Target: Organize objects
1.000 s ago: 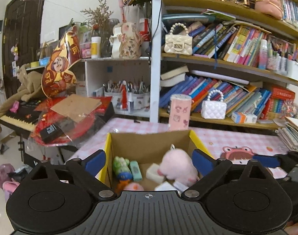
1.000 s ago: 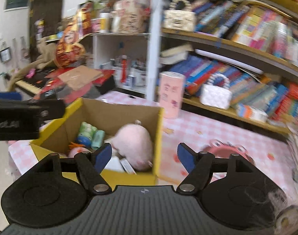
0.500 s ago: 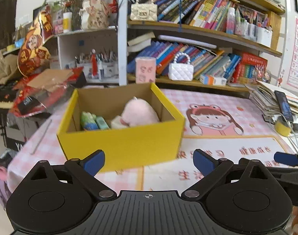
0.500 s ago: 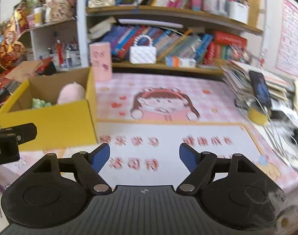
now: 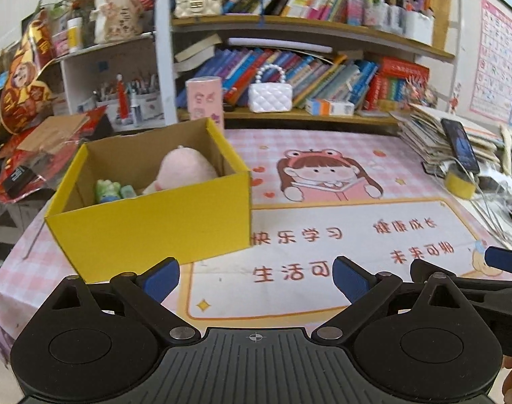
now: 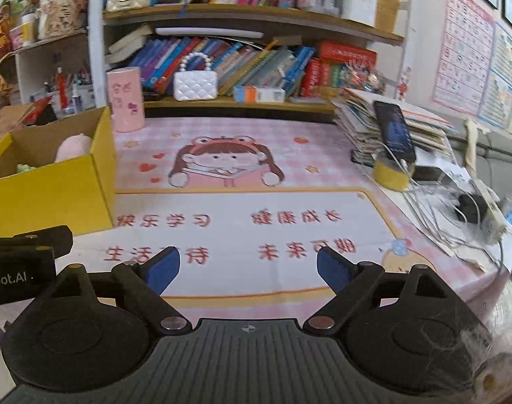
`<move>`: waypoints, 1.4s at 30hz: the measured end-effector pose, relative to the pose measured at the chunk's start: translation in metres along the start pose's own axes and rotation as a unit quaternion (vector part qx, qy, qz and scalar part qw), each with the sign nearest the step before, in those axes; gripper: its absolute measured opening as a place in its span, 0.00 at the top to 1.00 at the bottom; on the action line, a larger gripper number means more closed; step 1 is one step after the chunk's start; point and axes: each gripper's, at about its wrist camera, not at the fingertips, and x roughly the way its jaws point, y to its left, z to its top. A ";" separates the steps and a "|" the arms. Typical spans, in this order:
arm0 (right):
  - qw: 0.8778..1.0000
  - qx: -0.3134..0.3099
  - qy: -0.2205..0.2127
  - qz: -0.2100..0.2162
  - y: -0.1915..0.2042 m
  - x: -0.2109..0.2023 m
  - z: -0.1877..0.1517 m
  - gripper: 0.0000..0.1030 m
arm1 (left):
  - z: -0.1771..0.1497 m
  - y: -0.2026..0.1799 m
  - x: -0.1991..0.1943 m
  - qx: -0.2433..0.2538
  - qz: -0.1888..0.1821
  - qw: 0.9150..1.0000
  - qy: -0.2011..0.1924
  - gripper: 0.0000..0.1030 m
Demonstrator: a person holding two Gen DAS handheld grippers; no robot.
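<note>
Both tools empty: left tool [image 5: 255, 274] wide, right tool [image 6: 248, 265] opening, nothing btw pads. Yellow box [image 5: 148, 217] on counter [image 5: 323, 215], left side, upright. Inside: pink plush [image 5: 185, 170] far-right corner, green toy [image 5: 107, 190] left; rest hidden. Mat near us bare, so task looks near done. We judge next: scan counter for strays w/ tools wide, approach low, avoid cables [image 6: 458, 208] at right edge.

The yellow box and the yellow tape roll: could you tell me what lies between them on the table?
Only the printed pink mat, with its cartoon girl; nothing stands between the yellow box and the yellow tape roll. The right wrist view shows it.
</note>
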 end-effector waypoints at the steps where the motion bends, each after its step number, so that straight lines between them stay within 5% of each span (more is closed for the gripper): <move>1: 1.000 0.005 0.003 0.000 -0.003 0.000 -0.001 0.13 | 0.000 -0.002 0.000 0.001 -0.001 1.000 0.001 0.04; 42: 1.000 0.003 0.020 0.003 -0.009 -0.009 -0.012 0.05 | -0.009 -0.006 -0.012 -0.011 0.020 1.000 0.021 0.03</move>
